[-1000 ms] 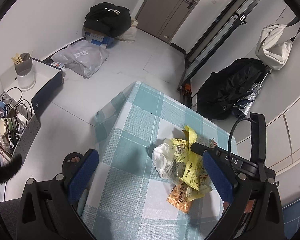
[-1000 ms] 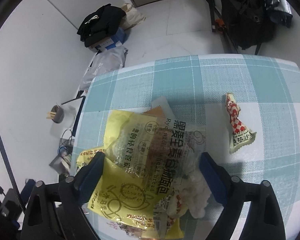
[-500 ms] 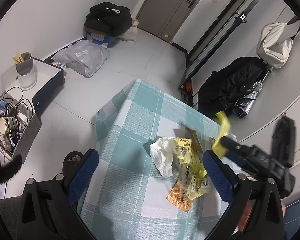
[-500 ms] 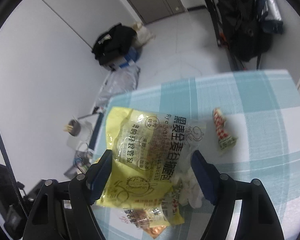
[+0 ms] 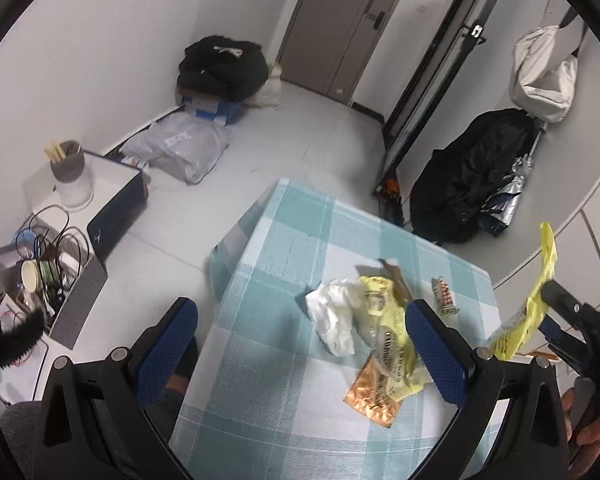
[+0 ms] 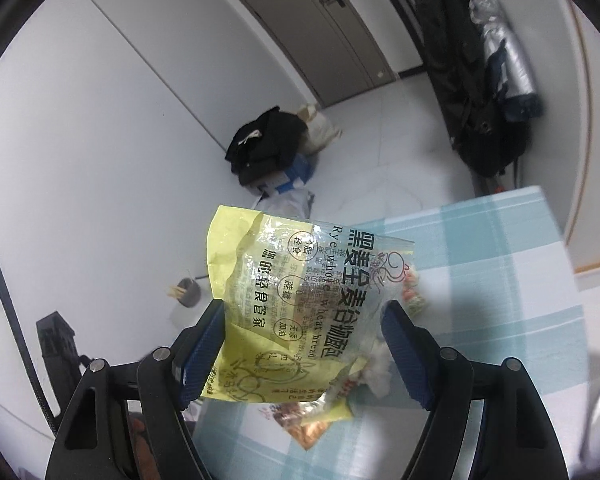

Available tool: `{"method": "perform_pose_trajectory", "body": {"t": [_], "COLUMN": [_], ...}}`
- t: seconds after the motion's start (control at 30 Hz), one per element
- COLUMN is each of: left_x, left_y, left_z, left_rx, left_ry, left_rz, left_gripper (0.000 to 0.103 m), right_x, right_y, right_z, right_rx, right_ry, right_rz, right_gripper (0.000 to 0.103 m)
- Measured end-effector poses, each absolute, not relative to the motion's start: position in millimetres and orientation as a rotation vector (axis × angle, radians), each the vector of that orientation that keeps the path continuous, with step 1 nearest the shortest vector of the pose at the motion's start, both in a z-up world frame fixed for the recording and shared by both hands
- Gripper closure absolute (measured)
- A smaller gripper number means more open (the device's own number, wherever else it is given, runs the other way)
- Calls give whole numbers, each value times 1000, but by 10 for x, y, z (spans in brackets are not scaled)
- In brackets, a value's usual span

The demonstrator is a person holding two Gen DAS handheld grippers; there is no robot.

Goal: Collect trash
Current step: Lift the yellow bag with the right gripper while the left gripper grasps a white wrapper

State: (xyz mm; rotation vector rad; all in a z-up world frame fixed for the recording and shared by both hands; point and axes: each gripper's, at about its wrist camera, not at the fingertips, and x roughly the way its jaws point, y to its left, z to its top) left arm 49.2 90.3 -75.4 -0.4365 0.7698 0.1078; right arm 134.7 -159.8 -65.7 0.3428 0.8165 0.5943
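Your right gripper [image 6: 300, 344] holds the yellow bread wrapper [image 6: 300, 296] up off the table; it hangs between the blue pads, jaws partway closed around it, though the exact contact points are hidden behind the film. From the left wrist view the same wrapper [image 5: 532, 312] shows edge-on at the right gripper's tip, clear of the tabletop. Your left gripper [image 5: 300, 344] is wide open, holding nothing, hovering over the near edge of the checked tablecloth [image 5: 268, 360]. Between its pads on the cloth: an orange foil wrapper [image 5: 372, 396], touching a second yellow wrapper [image 5: 392, 352], with crumpled white tissue [image 5: 336, 316] against that. A small red-and-white sachet [image 5: 444, 296] lies apart, just beyond. Farther off, on the floor: a grey plastic bag [image 5: 180, 148], a black bag [image 5: 224, 68] by the door.
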Motion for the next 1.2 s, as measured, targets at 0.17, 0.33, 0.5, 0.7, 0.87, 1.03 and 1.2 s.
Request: {"method": "perform_pose_trajectory", "body": {"t": [0.17,0.33,0.5,0.7,0.87,1.03,1.2], "left_x": [512,529,636,876,1045,1142,1128], "left_y": [758,511,193,-218,-427,-517,-526], "left_z": [-684,-593,-582,-792,-972,-1097,-1199], "left_rx": [-400,-304,-208,-95,3,45,28], "left_ry": [780,794,856,1009,1072,1144,1200], "left_rz": [75,59,-44,-155,-161,-176,-146], "left_gripper": [1,1,1,1,5,20,25], "right_x": [1193,1092,1087,1140,1252,1327,1375], "right_y": [-1844,-2126,-2329,-2543,-2722,-2897,-2931], "right_z": [-626,-702,-821,-928,-982,-1044,-1063], "right_rx": [317,317,309,330,363,435,460], "right_ry": [790,784,780,773,783,814,819], "right_rz": [559,525,484,467,452,419,424], "right_gripper": [25,25,25,25,25,25,25]}}
